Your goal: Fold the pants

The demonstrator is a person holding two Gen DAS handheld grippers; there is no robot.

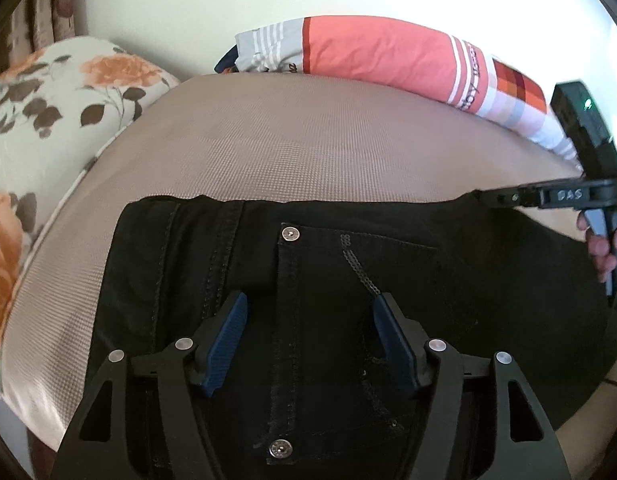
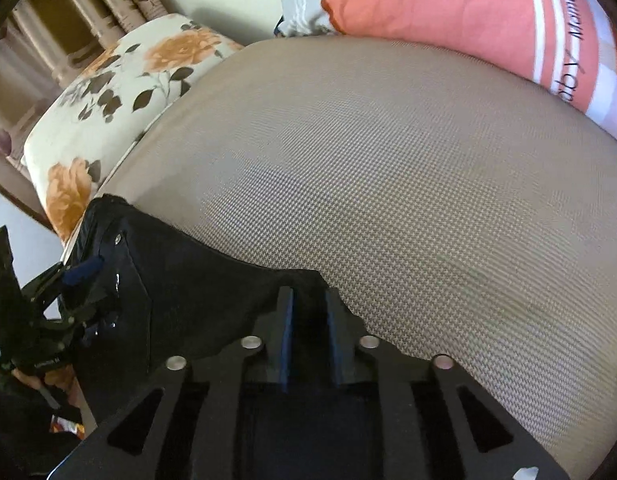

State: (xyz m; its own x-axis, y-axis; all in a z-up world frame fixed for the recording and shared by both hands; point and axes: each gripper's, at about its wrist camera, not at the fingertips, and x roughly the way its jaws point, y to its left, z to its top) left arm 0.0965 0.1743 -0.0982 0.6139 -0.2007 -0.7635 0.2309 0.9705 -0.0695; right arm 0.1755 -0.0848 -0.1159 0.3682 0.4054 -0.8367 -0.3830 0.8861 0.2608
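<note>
Black denim pants (image 1: 348, 280) lie flat on the beige bed (image 1: 308, 144), folding barely begun: left gripper (image 1: 310, 312) fingers spread empty above the pocket, right gripper (image 2: 308, 300) fingers nearly closed at the cloth's edge, grip uncertain.

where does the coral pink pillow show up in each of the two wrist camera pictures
Left wrist view: the coral pink pillow lies along the top centre to right, behind the beige bed surface.
Right wrist view: the pillow fills the top right corner.
Shared landmark: the floral cushion, at the left of both pictures, beside the black pants.
</note>
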